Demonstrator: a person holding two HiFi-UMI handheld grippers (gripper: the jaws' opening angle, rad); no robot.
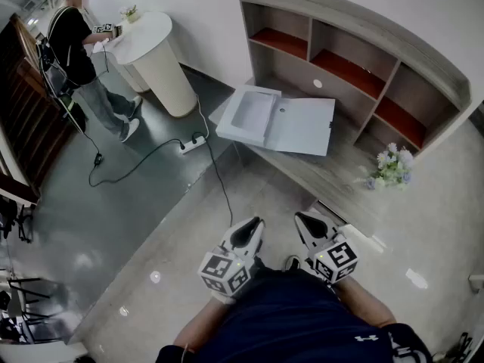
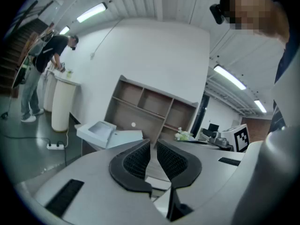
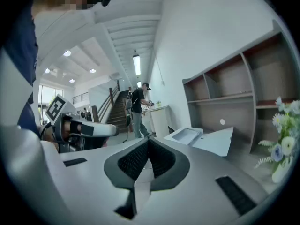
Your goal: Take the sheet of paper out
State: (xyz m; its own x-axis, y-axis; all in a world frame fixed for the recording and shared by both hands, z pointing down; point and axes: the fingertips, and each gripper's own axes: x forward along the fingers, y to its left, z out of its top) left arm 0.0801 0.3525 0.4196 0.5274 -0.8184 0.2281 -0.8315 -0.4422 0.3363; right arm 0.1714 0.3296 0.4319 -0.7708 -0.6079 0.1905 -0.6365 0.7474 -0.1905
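A white box file point(image 1: 276, 119) lies open on the grey desk point(image 1: 344, 178), its tray on the left and its flat lid on the right. Whether a sheet lies in the tray I cannot tell. The same box shows far ahead in the left gripper view point(image 2: 101, 131) and in the right gripper view point(image 3: 187, 136). Both grippers are held close to the person's body, well short of the desk. My left gripper point(image 1: 255, 222) point(image 2: 154, 143) has its jaws drawn together with only a slit at the tips, and nothing is in them. My right gripper point(image 1: 300, 218) point(image 3: 148, 139) is shut and empty.
A grey shelf unit point(image 1: 355, 59) with red-lined compartments rises behind the desk. A small bunch of flowers point(image 1: 391, 165) stands at the desk's right end. A power strip with a cable point(image 1: 193, 142) lies on the floor. Another person point(image 1: 79, 44) stands at a round white pedestal table point(image 1: 155, 51).
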